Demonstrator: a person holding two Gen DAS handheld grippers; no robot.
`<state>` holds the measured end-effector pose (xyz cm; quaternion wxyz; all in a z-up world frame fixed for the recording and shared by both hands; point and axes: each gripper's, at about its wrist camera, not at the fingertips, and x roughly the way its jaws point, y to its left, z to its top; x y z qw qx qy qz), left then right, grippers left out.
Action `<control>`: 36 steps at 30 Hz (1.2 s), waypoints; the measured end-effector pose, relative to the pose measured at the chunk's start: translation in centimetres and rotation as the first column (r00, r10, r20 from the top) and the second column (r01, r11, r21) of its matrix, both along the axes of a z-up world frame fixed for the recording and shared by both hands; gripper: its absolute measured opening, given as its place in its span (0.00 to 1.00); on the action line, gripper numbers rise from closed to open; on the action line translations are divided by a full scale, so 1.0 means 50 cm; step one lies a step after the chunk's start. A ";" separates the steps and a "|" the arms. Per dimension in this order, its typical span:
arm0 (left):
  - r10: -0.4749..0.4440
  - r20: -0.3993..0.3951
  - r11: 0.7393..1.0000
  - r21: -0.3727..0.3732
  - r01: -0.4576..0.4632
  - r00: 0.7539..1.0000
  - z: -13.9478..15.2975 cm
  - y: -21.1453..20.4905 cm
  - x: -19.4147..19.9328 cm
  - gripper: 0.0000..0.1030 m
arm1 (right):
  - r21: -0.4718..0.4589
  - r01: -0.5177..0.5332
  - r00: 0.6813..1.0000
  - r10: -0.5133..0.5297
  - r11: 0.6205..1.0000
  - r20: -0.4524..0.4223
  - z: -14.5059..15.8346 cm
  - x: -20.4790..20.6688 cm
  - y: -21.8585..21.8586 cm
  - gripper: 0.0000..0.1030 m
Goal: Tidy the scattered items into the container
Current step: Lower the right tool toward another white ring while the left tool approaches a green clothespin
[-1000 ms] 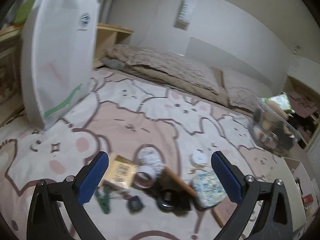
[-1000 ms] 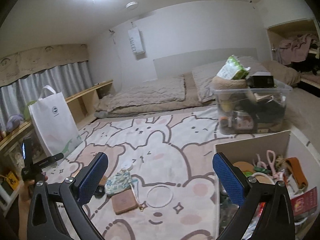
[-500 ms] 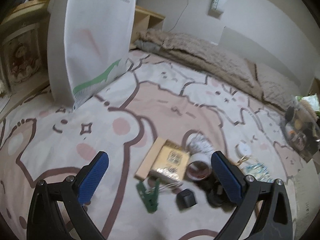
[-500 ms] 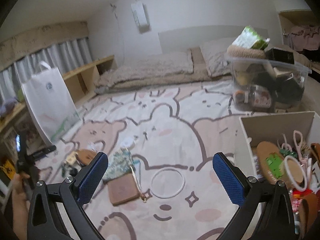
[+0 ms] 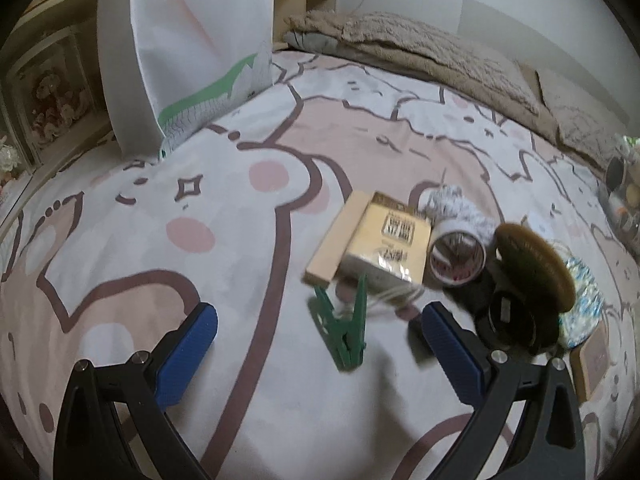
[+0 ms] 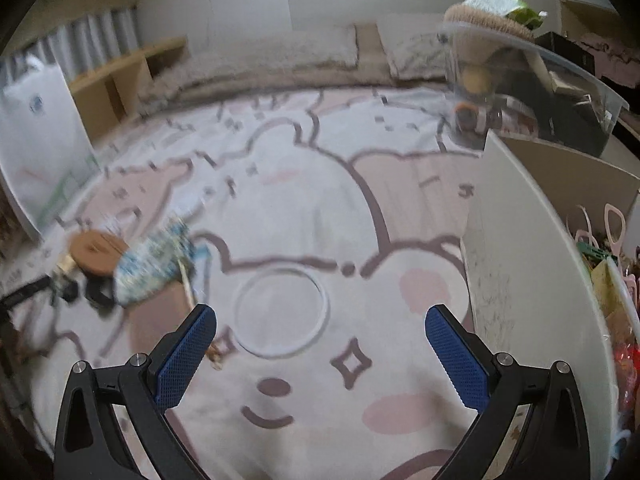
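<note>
So the left tool (image 5: pixel 320 334) is spread wide with nothing in it, and the green clothespin (image 5: pixel 345 330) lies right between its blue pads, just ahead of them, long axis running pretty much away from the camera with the split legs pointing toward the far side of the blanket (image 5: pixel 224 216). That's the relation I'd bet the next move hangs on: the pin is lined up with the pads either side of it, so closing across its width looks like the easy grab. Just past it are the yellowish packet (image 5: pixel 386 248) on a wooden block (image 5: pixel 336 240), then the tape roll (image 5: pixel 458 254), a round brown brush (image 5: pixel 534 268) and a floral pouch (image 5: pixel 582 312) off to the right. The right tool (image 6: pixel 320 348) is also released and empty, hovering near a white ring (image 6: pixel 282 312) on the blanket, which sits just ahead between its pads. The container, a white box (image 6: pixel 532 280), stands at the right edge of that view, already holding pink scissors (image 6: pixel 612 224) and other bits I can't make out. A clear bin (image 6: pixel 532 92) behind it is stuffed too.
</note>
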<state>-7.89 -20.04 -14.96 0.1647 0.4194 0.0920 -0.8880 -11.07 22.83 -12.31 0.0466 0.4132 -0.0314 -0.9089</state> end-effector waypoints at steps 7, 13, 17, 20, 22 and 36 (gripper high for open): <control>-0.002 0.076 1.000 -0.024 0.004 0.997 -0.040 0.013 -0.005 0.99 | 0.133 -0.067 0.988 0.047 0.989 0.147 -0.084 -0.013 -0.043 1.00; 0.001 0.113 0.997 -0.075 0.008 0.994 -0.057 0.025 -0.014 1.00 | 0.151 -0.082 0.986 0.057 0.985 0.159 -0.103 -0.012 -0.055 1.00; -0.001 0.108 0.998 -0.059 0.007 0.994 -0.061 0.019 -0.014 1.00 | 0.129 -0.084 0.985 0.063 0.988 0.161 -0.110 -0.011 -0.050 1.00; 0.000 0.112 0.999 -0.053 0.006 0.994 -0.063 0.016 -0.017 1.00 | 0.148 -0.101 0.984 0.077 0.984 0.162 -0.114 -0.014 -0.059 1.00; 0.005 0.115 0.999 -0.045 0.000 0.993 -0.064 0.014 -0.019 1.00 | 0.161 -0.118 0.983 0.091 0.980 0.162 -0.117 -0.020 -0.066 1.00; 0.000 0.108 1.000 -0.005 0.001 0.994 -0.063 0.007 -0.018 1.00 | 0.142 -0.105 0.991 0.091 0.984 0.102 -0.128 -0.083 -0.075 1.00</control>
